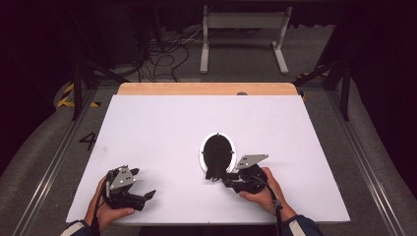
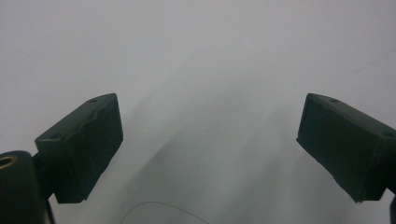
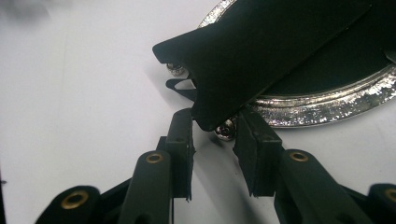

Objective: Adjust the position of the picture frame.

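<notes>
Two tools on record, one in each hand, over a white flat desk [image 1: 162,128] with a pale wooden strip [image 1: 206,88] along its far edge.

Right tool [image 1: 216,176], lower centre of the high view, held in the right hand [image 1: 260,189] and aimed at the lower edge of an oval black plate with a shiny silver rim [image 1: 201,152]. Plate lying flat on the desk, just right of centre in that frame.

In the right gripper view, right tool [image 3: 215,140] closed on the tip of a black flat pointed flap [image 3: 261,56]. Flap slanting down from the upper right of the frame, raised over the plate [image 3: 322,107], with its narrow end between the two pads. Both pads seen against the flap's tip. Small shiny metal screw head [image 3: 225,130] just behind the tip, near the rim. How the flap joins the plate: cannot tell.

Left tool [image 1: 146,196], lower left of the high view, in the left hand [image 1: 105,209], well apart from the plate. In the left gripper view, left tool [image 2: 210,144] wide open, with bare white desk between the jaws and nothing held.
</notes>
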Demonstrator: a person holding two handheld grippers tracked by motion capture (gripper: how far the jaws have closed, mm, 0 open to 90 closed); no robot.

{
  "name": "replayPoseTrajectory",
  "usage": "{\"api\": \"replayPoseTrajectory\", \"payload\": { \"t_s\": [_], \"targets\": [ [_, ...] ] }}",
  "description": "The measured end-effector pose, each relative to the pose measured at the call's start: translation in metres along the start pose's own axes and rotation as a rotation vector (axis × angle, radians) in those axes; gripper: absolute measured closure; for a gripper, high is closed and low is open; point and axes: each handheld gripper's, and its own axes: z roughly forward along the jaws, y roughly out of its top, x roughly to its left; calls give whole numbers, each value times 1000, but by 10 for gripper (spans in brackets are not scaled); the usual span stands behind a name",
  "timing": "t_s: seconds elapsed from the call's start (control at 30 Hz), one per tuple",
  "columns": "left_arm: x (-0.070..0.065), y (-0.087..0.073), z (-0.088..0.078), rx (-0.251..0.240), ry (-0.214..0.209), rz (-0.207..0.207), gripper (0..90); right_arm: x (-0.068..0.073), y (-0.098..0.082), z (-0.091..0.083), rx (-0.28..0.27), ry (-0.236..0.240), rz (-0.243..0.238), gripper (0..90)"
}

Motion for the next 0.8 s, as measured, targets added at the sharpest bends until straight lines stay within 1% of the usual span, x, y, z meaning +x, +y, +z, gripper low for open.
{"api": "replayPoseTrajectory", "payload": {
  "t_s": [0.07, 0.17, 0.3, 0.4, 0.5, 0.57, 0.63, 0.7, 0.77, 0.8],
  "targets": [
    [0, 0, 1, 3, -2, 6, 78, -2, 0, 0, -8, 19, 29, 673],
    [0, 0, 1, 4, 0, 4, 78, -5, -1, 1, -18, 42, 59, 664],
    [0, 0, 2, 6, -6, 1, 78, -10, -2, 1, -37, 80, 118, 647],
    [2, 1, 3, 4, -11, 9, 79, -13, -2, 2, -48, 107, 160, 631],
    [2, 1, 4, 3, -17, 2, 79, -18, -3, 3, -60, 148, 223, 615],
    [3, 1, 4, 2, -22, 5, 80, -21, -3, 4, -61, 172, 250, 607],
    [3, 1, 4, 4, -24, 5, 81, -23, -3, 5, -63, 194, 268, 602],
    [3, 1, 4, 7, -26, 6, 81, -24, -2, 5, -61, 196, 272, 597],
    [3, 1, 5, 9, -33, 14, 83, -24, -1, 5, -65, 206, 287, 589],
    [3, 1, 5, 10, -34, 11, 83, -25, -1, 5, -69, 211, 293, 586]
  ]
}}
